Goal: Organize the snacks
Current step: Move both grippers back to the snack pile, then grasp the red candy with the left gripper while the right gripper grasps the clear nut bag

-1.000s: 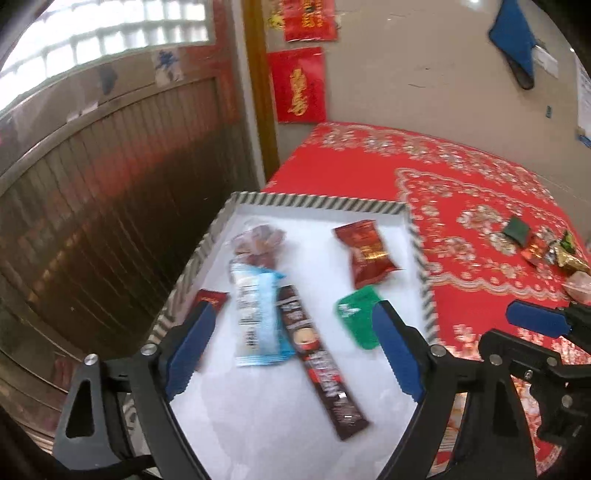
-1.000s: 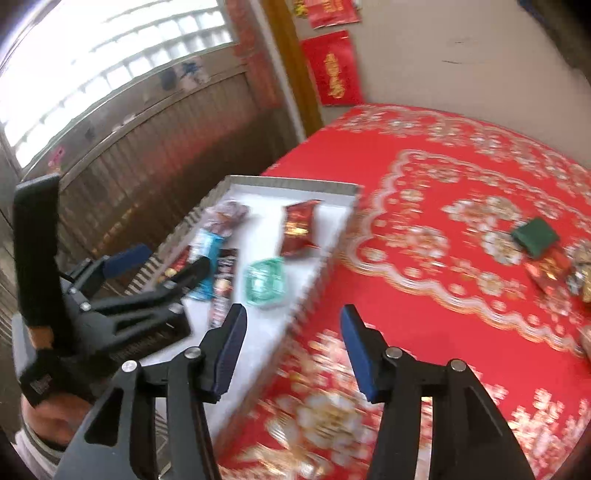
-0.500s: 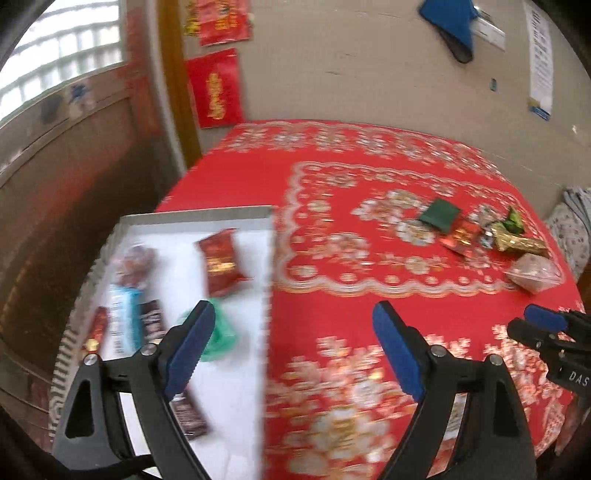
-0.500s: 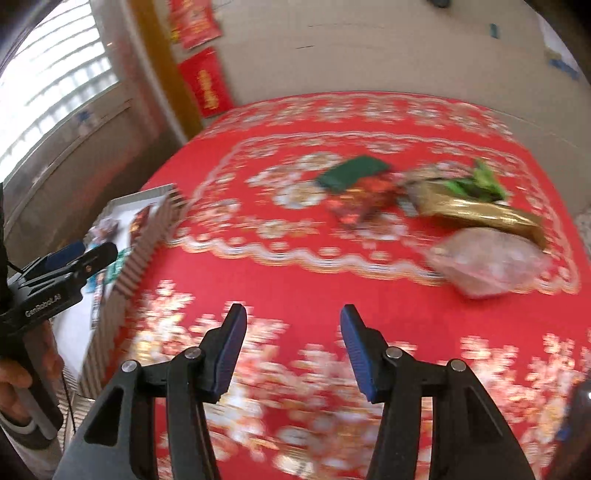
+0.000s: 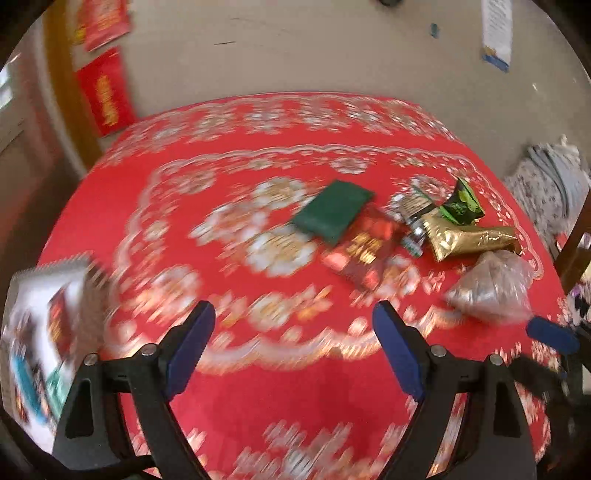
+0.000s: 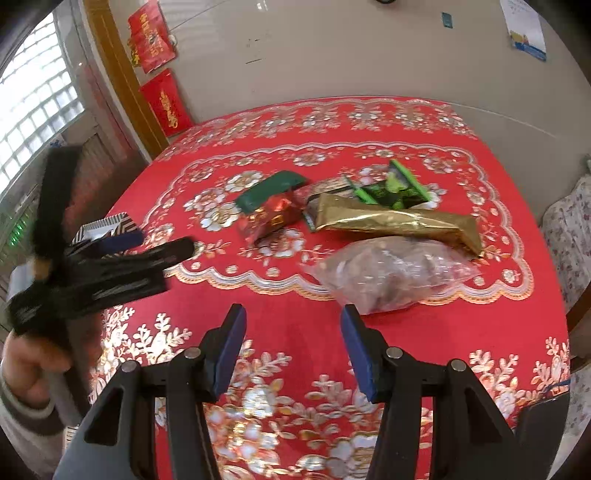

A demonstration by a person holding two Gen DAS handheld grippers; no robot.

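A pile of loose snacks lies on the red tablecloth: a dark green packet (image 5: 334, 212) (image 6: 269, 190), a red foil packet (image 5: 364, 247) (image 6: 269, 221), a long gold packet (image 5: 465, 238) (image 6: 399, 221), a bright green packet (image 5: 461, 205) (image 6: 395, 188) and a clear bag (image 5: 491, 288) (image 6: 391, 273). My left gripper (image 5: 291, 325) is open and empty, short of the pile. My right gripper (image 6: 291, 325) is open with nothing in it, and the clear bag lies just beyond its right finger. At the left edge the striped tray (image 5: 48, 267) (image 6: 107, 223) holds several snacks, blurred.
The beige wall behind the table carries red hangings (image 6: 166, 103) and a paper notice (image 6: 524, 33). A wooden chair (image 5: 576, 236) and flowered cloth (image 5: 546, 177) stand off the table's right side. In the right wrist view a hand (image 6: 26, 365) holds the blurred left gripper (image 6: 110, 266).
Both views have swung right, from the tray to the snack pile. The tray has slid to the left edge. Neither gripper's jaws have changed width.
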